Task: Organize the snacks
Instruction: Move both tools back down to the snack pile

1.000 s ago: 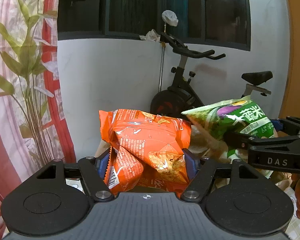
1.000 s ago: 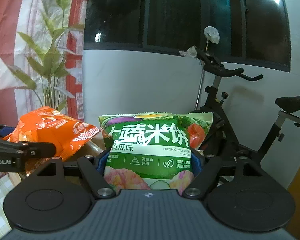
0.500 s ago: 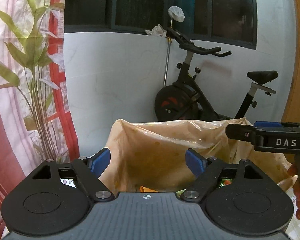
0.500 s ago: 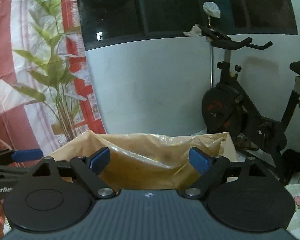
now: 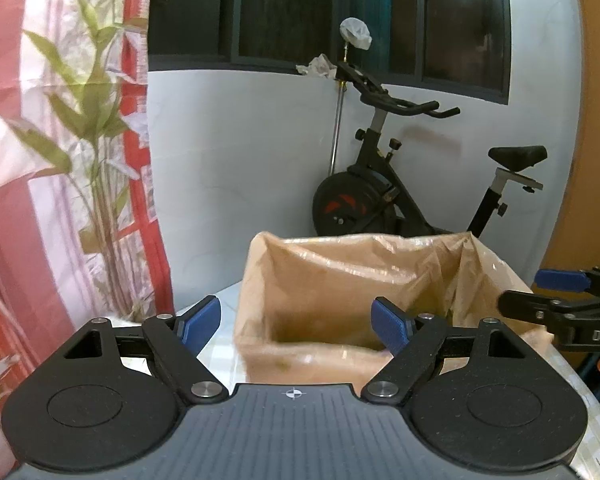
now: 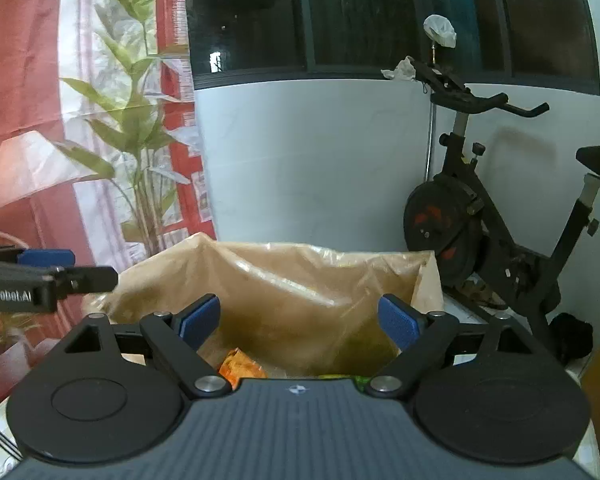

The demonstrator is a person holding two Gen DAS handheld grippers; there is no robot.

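Lettering shows on both tools: white letters "DAS" run off the frame edge on the side of your right gripper (image 5: 556, 300) as seen from the left wrist, and "enRoboLAI", its start cut off, on the side of your left gripper (image 6: 66, 268) as seen from the right wrist. No writing on the snacks can be read.

Your left gripper (image 5: 298, 322) has its blue-padded fingers (image 5: 200, 320) spread wide apart with nothing between them. Just ahead of it stands the tan translucent plastic-lined bin (image 5: 340, 252), mouth open; its left rim lies between your two pads, and your right pad sits over the opening.

Your right gripper (image 6: 300, 318) is likewise spread wide and empty, hovering over the same bin (image 6: 300, 264). Below its fingers, down inside, lie an orange crinkled snack packet (image 6: 240, 366) and, to the right of it, a sliver of green snack packet (image 6: 352, 380), mostly hidden behind the gripper body.

Beyond the bin's far rim stands a white wall, with a black exercise bike (image 5: 384, 184) to the right. A red and pink leaf-printed curtain (image 5: 60, 160) hangs to your left.
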